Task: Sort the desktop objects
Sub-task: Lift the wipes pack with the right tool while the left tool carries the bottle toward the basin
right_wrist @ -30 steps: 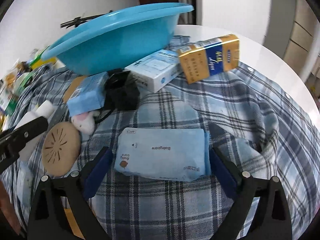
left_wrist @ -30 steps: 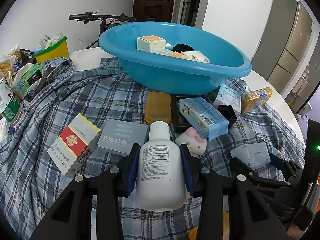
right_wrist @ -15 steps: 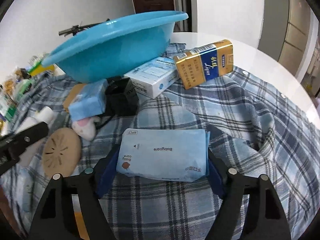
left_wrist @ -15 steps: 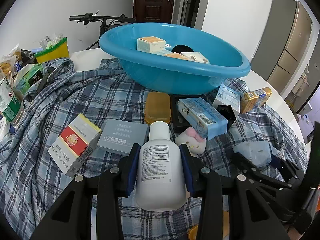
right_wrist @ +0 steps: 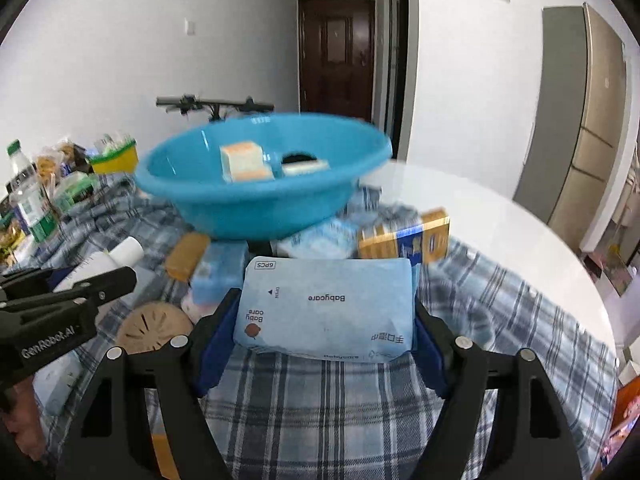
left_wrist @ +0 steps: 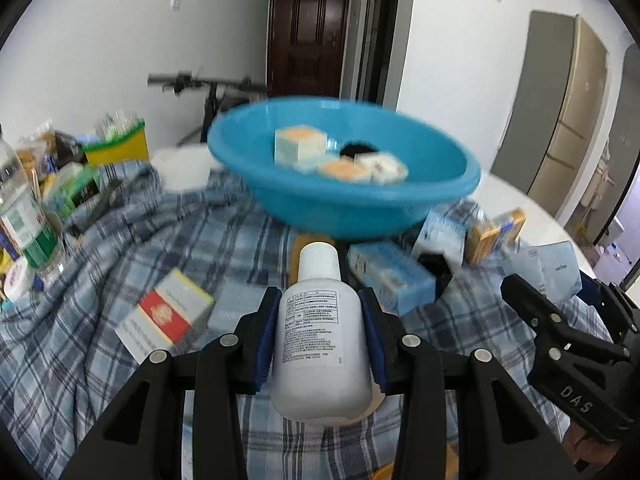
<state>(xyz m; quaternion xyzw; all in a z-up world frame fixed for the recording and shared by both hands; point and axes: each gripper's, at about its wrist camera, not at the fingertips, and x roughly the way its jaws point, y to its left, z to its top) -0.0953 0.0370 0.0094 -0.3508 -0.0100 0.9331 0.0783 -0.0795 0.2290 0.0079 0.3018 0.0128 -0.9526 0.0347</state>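
Observation:
My left gripper (left_wrist: 320, 308) is shut on a white plastic bottle (left_wrist: 322, 332) and holds it lifted above the plaid cloth, in front of the blue basin (left_wrist: 344, 196). My right gripper (right_wrist: 326, 312) is shut on a pale blue Babycare wipes pack (right_wrist: 326, 308), also lifted, facing the same basin (right_wrist: 260, 196). The basin holds a few small boxes and a black item. The right gripper with its pack shows at the right of the left wrist view (left_wrist: 556, 276). The left gripper and bottle show at the left of the right wrist view (right_wrist: 100, 264).
On the plaid cloth (left_wrist: 100, 340) lie a red-and-white box (left_wrist: 166, 316), light blue boxes (left_wrist: 392, 276), a gold box (right_wrist: 404, 240), an amber case (right_wrist: 186, 256) and a round tan disc (right_wrist: 154, 326). Bottles and snacks crowd the left edge (left_wrist: 24, 216). A white table rim (right_wrist: 500, 240) curves on the right.
Both grippers have risen from the cloth. The right gripper closed on the wipes pack and lifted it. The left kept the bottle, and both now face the basin from higher up.

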